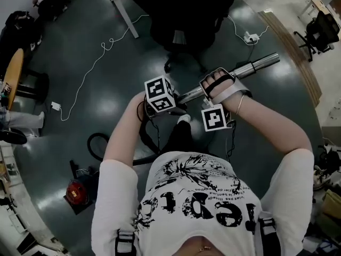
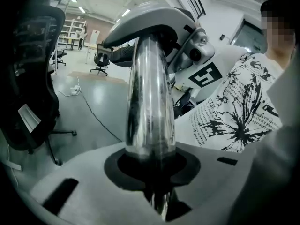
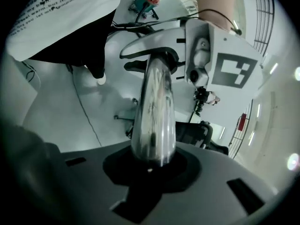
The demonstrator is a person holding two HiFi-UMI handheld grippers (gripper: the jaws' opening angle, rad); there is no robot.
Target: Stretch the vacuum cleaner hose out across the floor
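Observation:
A chrome vacuum wand tube (image 1: pixel 256 65) slants up to the right above the dark floor in the head view. Both grippers hold it side by side. My left gripper (image 1: pixel 181 100) is shut on its lower end, and the tube (image 2: pixel 149 102) runs straight out from between its jaws. My right gripper (image 1: pixel 213 89) clamps the tube (image 3: pixel 154 111) a little further along. Each gripper view shows the other gripper on the same tube: the right gripper (image 2: pixel 154 25) and the left gripper (image 3: pixel 154 48). The black hose (image 1: pixel 95 143) loops on the floor at the left, near the red vacuum cleaner (image 1: pixel 78 191).
A black office chair (image 1: pixel 184 15) stands just beyond the tube and also shows at the left as the office chair (image 2: pixel 28 78). A white cable (image 1: pixel 101 55) snakes over the floor, and a power strip (image 1: pixel 250 36) lies at the upper right. A round wooden stool (image 1: pixel 11 76) is at the far left.

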